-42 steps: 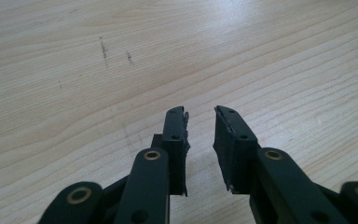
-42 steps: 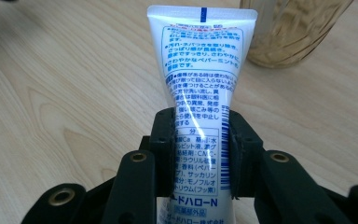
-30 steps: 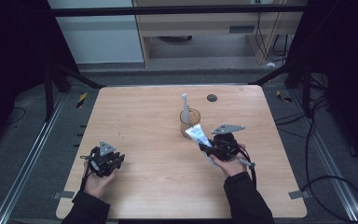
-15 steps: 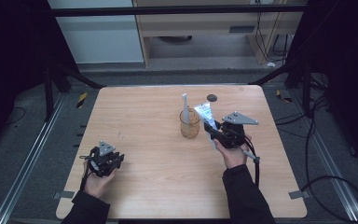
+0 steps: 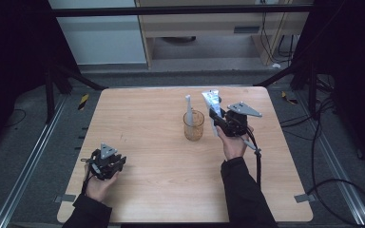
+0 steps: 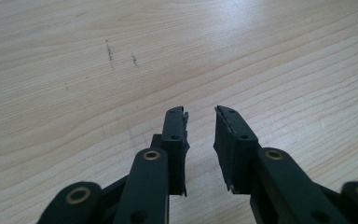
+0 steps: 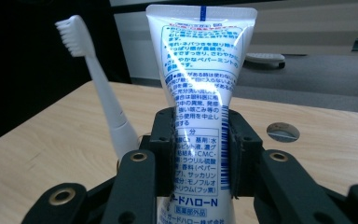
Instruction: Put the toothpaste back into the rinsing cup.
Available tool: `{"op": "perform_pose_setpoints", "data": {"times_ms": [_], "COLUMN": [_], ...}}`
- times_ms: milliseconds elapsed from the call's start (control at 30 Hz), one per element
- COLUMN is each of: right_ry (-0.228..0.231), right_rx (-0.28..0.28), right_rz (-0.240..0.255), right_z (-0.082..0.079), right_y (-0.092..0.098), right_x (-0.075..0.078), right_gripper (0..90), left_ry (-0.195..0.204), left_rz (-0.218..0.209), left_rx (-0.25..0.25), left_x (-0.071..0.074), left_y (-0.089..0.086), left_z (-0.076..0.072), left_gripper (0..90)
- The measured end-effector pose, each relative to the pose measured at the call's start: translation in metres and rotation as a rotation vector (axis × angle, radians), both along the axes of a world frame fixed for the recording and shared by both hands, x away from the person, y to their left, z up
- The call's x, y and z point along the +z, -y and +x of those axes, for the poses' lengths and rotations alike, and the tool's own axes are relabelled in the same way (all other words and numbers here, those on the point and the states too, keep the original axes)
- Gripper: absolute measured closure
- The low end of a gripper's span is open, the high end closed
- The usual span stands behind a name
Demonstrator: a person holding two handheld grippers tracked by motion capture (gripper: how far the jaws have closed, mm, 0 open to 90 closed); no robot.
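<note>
Held a white tube [image 7: 199, 112] upright in the right tongs [image 5: 217, 118], clamped across its lower half, crimped end up. In the right gripper view, pressed both pads [image 7: 164, 154] flat on the tube's sides, with printed text and a barcode facing the camera. Stood raised over the bench [image 5: 142, 123], just to the right of a clear amber cup [image 5: 193, 125], tube and cup near but apart as far as could be told. Carried a white toothbrush [image 5: 188, 109] upright in that cup, bristles at the top; in the right gripper view, leaned just left of the tube [image 7: 100, 79]. Showed a round hole [image 7: 283, 132] in the bench beyond the tube, to its right.

Rested the left tongs [image 5: 105, 164] low at the near left part of the bench, well apart from cup and tube. In the left gripper view, stood parted by a narrow gap [image 6: 200, 140], nothing between them, bare wood grain below with a few small dark marks [image 6: 109, 50].

Gripped each tool with a dark-sleeved hand [image 5: 233, 145] from the near edge.
</note>
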State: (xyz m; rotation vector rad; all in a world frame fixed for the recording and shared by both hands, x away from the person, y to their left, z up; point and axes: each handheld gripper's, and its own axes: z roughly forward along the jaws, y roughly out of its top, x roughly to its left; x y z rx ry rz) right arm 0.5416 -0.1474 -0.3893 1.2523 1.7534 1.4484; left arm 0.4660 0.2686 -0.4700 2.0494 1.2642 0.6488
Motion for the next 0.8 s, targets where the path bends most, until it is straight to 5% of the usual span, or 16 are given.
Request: {"op": "perform_pose_setpoints", "data": {"times_ms": [567,800], "right_ry": [0.032,0.044], "right_rx": [-0.058,-0.066], "right_rz": [0.025,0.08], "right_z": [0.04,0.049], "right_y": [-0.014,-0.015], "right_x": [0.001,-0.005], "right_gripper": [68.3,68.3], "left_ry": [0.004,0.005], "left_rz": [-0.003,-0.002], "left_rx": [0.005,0.005], "left_x": [0.0,0.0], "left_y": [-0.001,-0.001], "left_z": [0.001,0.001], "left_gripper": [72.1,72.0]}}
